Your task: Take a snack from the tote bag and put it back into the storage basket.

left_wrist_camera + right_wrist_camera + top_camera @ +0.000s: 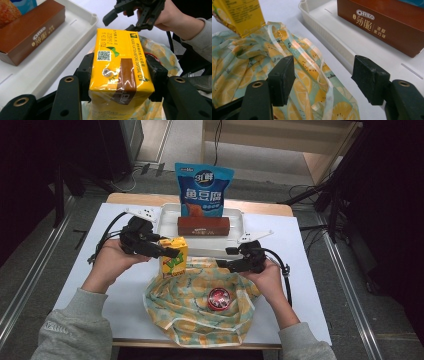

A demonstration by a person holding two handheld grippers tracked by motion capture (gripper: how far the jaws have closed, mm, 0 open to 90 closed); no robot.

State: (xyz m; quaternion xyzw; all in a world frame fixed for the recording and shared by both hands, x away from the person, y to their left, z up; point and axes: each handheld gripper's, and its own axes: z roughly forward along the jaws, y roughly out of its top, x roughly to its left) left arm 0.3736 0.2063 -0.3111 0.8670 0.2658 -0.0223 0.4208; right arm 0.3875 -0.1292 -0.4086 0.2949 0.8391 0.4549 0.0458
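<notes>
While the left gripper (170, 252) clamps the yellow drink carton (173, 257) by its two broad sides, the carton stands upright over the far left edge of the lemon-print cloth bag (200, 307), between the bag and the white tray (235, 217). In the left gripper view the pads press flat against the carton's wrapper, so the grasp looks firm. The right gripper (223, 258) hangs unclenched with nothing between its jaws, just above the bag's rim near the tray (in its own view a fold and handle of the fabric run under the gap, untouched by either pad).

Judging by how things lie, the work appears to be moving snacks between bag and tray, and it seems to be somewhere in the middle. A brown biscuit box (203, 226) already lies in the tray, with a blue snack pouch (203, 190) standing at the tray's far side behind it. A round red-lidded tin (219, 298) rests on the bag's fabric, near its middle. Whether the carton is headed for the tray or into the bag cannot be told from this moment alone. Either way, the carton has yet to be set down and the tin is not yet handled.
</notes>
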